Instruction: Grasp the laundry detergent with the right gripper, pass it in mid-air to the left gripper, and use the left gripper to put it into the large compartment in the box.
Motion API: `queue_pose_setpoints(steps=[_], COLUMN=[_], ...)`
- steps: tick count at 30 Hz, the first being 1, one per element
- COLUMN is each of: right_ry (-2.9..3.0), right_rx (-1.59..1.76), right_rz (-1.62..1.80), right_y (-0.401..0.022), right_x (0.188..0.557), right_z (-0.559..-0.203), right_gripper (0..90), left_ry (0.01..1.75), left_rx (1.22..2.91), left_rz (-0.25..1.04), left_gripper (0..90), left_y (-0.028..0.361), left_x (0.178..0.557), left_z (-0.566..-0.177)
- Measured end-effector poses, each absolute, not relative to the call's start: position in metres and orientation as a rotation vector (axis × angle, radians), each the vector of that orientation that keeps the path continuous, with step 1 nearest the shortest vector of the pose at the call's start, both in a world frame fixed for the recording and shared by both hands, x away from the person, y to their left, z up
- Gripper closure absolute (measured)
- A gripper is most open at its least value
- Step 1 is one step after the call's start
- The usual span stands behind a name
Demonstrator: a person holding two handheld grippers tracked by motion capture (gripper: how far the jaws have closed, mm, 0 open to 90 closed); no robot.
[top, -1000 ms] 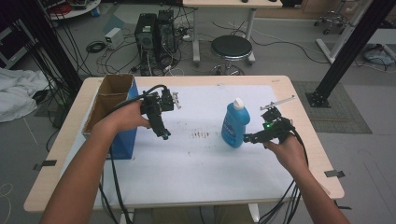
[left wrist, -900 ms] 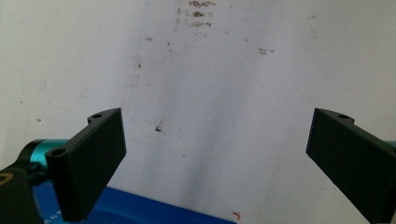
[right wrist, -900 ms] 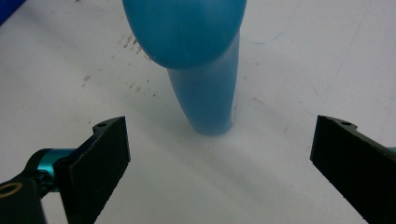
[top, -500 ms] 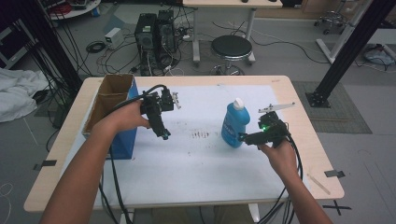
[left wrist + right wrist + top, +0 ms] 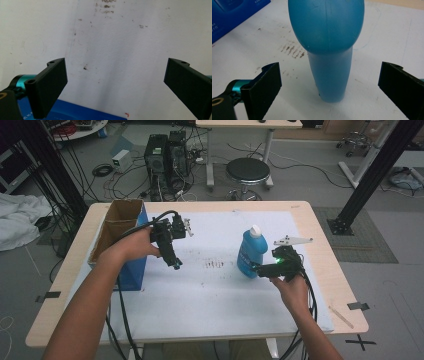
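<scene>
My left gripper (image 5: 172,251) hangs wide open above the white table cover (image 5: 200,290), just beside the open blue cardboard box (image 5: 122,245), holding nothing; I judge it best parked there, clear of the work. Toward the middle, the brown smudges (image 5: 215,264) mark the sheet. Next stands the upright blue plastic bottle with the white cap (image 5: 250,252), and my right gripper (image 5: 272,266) sits just beside its lower body, its 2 jaws spread wide on either side. I should ease forward until the narrow waist (image 5: 329,72) sits centred, then close level and gently so the bottle does not tip.
</scene>
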State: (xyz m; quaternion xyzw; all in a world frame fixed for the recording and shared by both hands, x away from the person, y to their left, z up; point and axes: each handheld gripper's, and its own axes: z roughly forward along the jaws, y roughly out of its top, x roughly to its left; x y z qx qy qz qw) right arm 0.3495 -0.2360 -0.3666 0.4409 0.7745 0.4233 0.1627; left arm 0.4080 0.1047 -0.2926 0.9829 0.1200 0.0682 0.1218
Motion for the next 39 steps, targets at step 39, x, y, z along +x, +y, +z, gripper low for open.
queue_pose_setpoints(steps=[39], right_ry=[2.097], right_rx=[1.188], right_rz=[1.306], right_y=[-0.215], right_x=[0.375], right_z=[-0.4], right_gripper=[3.8], left_ry=[0.356], left_rx=[2.868], left_rz=[0.193], left_gripper=[4.8], left_y=[0.109], left_x=[0.409], left_z=[-0.293])
